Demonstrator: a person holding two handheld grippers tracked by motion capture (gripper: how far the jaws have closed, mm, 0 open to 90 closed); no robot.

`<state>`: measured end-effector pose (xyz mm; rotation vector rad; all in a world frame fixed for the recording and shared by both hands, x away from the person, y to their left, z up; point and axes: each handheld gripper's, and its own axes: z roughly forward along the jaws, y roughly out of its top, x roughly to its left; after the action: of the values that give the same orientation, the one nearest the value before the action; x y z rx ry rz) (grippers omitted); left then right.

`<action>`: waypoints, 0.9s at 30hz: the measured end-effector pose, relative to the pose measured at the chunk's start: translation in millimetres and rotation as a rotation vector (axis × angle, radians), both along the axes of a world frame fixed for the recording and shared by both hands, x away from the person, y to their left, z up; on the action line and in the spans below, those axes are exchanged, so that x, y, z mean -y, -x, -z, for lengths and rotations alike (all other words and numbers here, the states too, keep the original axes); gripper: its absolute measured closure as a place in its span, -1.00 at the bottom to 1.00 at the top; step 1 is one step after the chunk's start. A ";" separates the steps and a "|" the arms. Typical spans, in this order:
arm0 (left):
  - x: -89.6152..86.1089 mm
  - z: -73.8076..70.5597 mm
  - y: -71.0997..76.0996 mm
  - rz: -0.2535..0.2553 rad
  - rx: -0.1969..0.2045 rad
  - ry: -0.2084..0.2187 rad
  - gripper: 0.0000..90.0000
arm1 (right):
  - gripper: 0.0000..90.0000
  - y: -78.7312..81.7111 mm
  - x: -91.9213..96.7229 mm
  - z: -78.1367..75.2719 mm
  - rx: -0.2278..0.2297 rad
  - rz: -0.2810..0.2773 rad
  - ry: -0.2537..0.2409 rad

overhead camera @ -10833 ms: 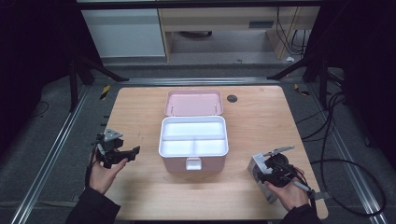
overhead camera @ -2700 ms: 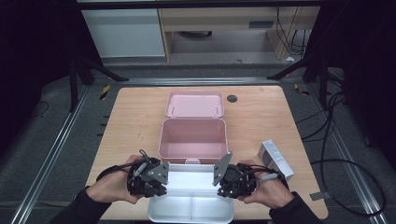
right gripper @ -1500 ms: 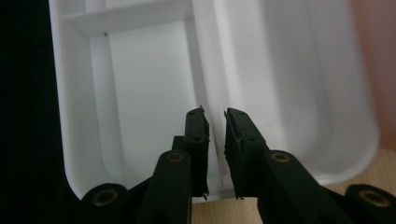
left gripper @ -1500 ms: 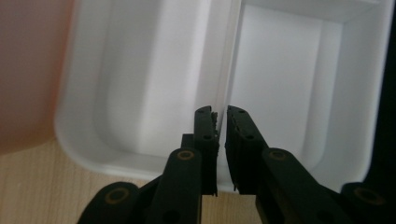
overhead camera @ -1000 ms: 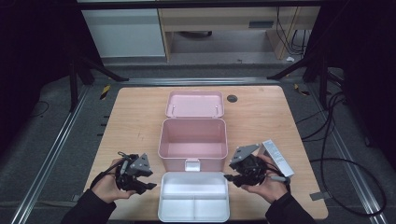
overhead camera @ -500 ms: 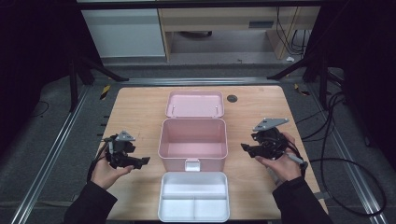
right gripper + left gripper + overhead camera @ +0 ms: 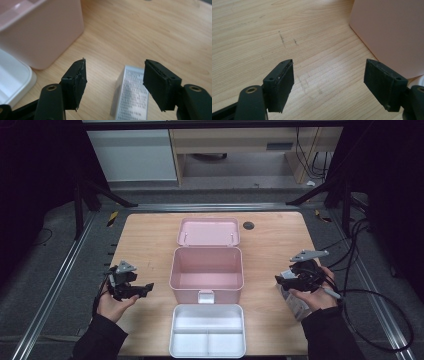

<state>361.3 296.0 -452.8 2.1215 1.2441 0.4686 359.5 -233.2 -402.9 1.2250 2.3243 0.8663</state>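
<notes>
An open pink box (image 7: pixel 206 270) stands mid-table, its lid (image 7: pixel 208 231) lying flat behind it. A white divided tray (image 7: pixel 207 330) rests in front of it at the near edge. My left gripper (image 7: pixel 145 287) hovers left of the box, open, with only bare wood between its jaws (image 7: pixel 334 85) and the box wall (image 7: pixel 392 32) at the right. My right gripper (image 7: pixel 280 280) is to the right of the box, and its jaws (image 7: pixel 115 82) have just been opening. They grip nothing. A small printed carton (image 7: pixel 132 97) lies on the table below them.
The wooden table (image 7: pixel 150 235) has bare room on both sides of the box. A round dark grommet (image 7: pixel 248 225) sits at the back. The tray's corner (image 7: pixel 12 80) and the pink box (image 7: pixel 42 32) show left of the right jaws. Cables trail off to the right.
The white tray has come out of the pink box and now lies in front of it. Both grippers have let go of it, spread their jaws, and moved apart to the sides.
</notes>
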 end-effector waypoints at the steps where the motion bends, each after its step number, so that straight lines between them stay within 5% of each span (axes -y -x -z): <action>1: 0.1 0.7 -0.3 0.002 0.001 -0.008 -0.47 | -0.24 0.8 2.9 1.8 -0.012 0.006 0.001; 6: -0.3 1.8 -0.2 0.000 0.002 -0.008 -0.45 | -0.32 2.9 15.6 12.1 -0.060 0.052 0.015; 27: 2.8 7.0 1.1 0.026 -0.031 -0.023 -0.44 | -0.27 3.8 20.6 39.3 -0.211 0.094 0.118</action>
<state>360.3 293.2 -459.8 2.1697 1.2319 0.4425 355.7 -253.8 -442.2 1.4212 2.4177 0.5839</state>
